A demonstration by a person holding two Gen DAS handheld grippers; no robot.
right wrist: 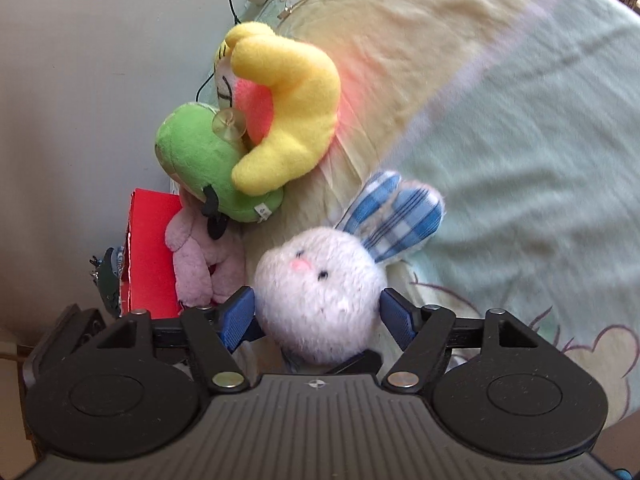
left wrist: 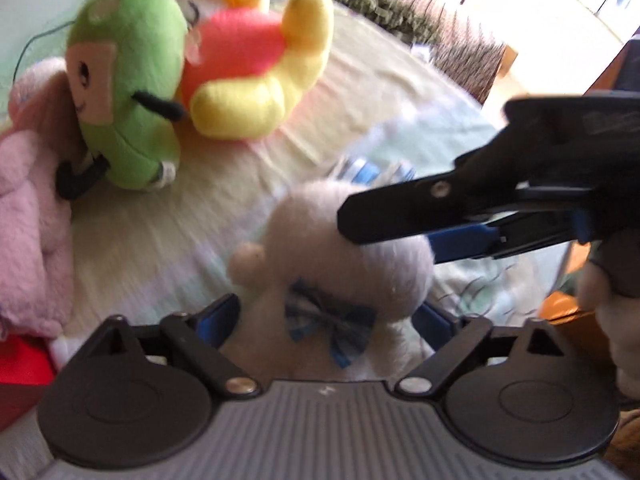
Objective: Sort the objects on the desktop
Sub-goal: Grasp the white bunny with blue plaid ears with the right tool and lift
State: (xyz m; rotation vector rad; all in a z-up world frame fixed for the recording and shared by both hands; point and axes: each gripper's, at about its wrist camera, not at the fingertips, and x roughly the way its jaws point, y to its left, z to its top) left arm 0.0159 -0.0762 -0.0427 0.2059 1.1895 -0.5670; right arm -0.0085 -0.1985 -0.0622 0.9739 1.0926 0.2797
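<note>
1. Your right tongs [right wrist: 318, 316] pinch the white bunny plush's [right wrist: 320, 300] head.
2. Your left tongs [left wrist: 328, 320] clamp its body, above the bed sheet [right wrist: 500, 128].
3. Green plush [right wrist: 200, 160] and yellow plush [right wrist: 288, 120] lie nearby.

Each gripper is the same build: a grey, ribbed housing flanked by two round black discs, black link arms pinned with silvery rivets, and blue ribbed pads on the fingers. The left gripper [left wrist: 326, 314] carries a small white mark at the middle of its housing; the right gripper [right wrist: 318, 312] bears a white crosshair mark there. Seen from the left wrist, the right gripper's black finger shows one screw head.
</note>
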